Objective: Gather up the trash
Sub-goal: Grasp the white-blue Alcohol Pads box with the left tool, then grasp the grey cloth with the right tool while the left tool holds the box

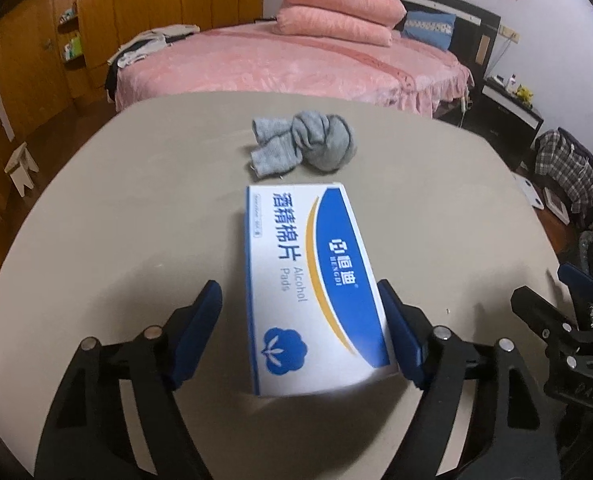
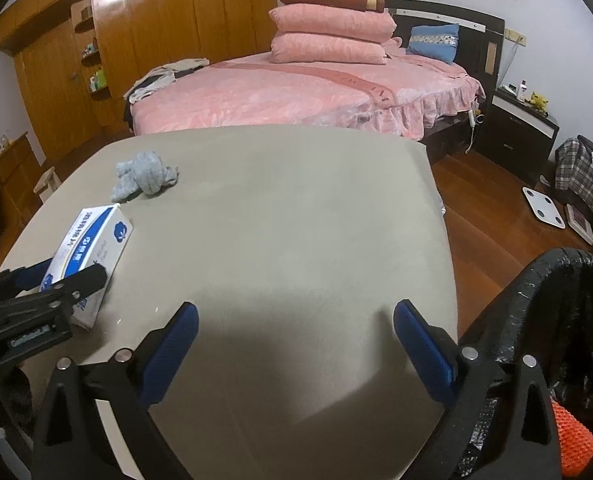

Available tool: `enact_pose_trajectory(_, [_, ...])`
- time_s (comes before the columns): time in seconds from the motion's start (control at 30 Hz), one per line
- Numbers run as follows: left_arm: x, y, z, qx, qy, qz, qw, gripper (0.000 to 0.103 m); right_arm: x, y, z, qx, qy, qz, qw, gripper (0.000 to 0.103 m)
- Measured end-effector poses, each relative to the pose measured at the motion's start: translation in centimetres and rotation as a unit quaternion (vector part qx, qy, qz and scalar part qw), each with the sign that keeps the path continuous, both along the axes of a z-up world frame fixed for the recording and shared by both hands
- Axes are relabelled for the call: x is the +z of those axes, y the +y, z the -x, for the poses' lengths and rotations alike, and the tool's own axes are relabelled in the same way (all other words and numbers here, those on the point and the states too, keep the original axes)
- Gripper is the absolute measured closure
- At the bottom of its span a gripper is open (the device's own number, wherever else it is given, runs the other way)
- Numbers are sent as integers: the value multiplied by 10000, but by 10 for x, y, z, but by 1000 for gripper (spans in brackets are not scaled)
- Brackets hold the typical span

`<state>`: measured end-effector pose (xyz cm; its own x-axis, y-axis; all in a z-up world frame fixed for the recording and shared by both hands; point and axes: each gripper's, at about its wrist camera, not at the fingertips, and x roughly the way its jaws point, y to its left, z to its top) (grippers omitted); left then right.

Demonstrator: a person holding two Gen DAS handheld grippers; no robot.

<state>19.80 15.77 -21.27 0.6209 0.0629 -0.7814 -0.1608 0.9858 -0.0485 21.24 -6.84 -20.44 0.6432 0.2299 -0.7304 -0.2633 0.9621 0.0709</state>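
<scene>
A white and blue box of alcohol pads (image 1: 308, 280) lies flat on the beige table (image 1: 136, 240). My left gripper (image 1: 298, 292) is low over it and open, one finger on each side. The right pad (image 1: 392, 320) is at the box's edge, while the left pad (image 1: 204, 320) stands a little apart from it. Just beyond the box lies a grey bundle of socks (image 1: 304, 144). My right gripper (image 2: 296, 308) hovers open over bare table (image 2: 296, 220) with nothing between its fingers. In the right wrist view the box (image 2: 92, 240) and the left gripper (image 2: 62, 274) are at the left.
A bin lined with a black bag (image 2: 556, 320) stands at the table's right edge, with something orange (image 2: 576, 440) inside. Behind the table is a pink bed (image 2: 296, 92). A white scale (image 2: 544, 208) lies on the wooden floor, and a small stool (image 1: 20, 164) stands to the left.
</scene>
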Motion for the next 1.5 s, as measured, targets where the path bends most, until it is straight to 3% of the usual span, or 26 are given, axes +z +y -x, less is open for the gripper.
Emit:
enact_pose_trajectory(0.13, [-3,-3,-2,-18,84,-125,9999,32,-2,4,-1,80,47,90,9999,8])
enact_pose_trajectory(0.2, [-2,-1,0,16,49,-112,9999,47,-5,7,-2,119,113,141,9998,8])
enact_pose_trajectory(0.23, [-2,0,0,30,31,-90,10000,49,-7,8,-3,125,164,174,9996,8])
enact_pose_trajectory(0.73, [23,19,12,224,-448,-82,9987,50,-6,14,-9,146,171,154,9996,8])
enact_pose_trajectory(1.2, [26,95,-8,810,-399,-259,9956,50,13,98,-50,713,-194,-10,9973,8])
enact_pose_trajectory(1.5, [17,137,-32,1078,-313,-184,9935,49,13,156,-85,979,-157,-74,9950,8])
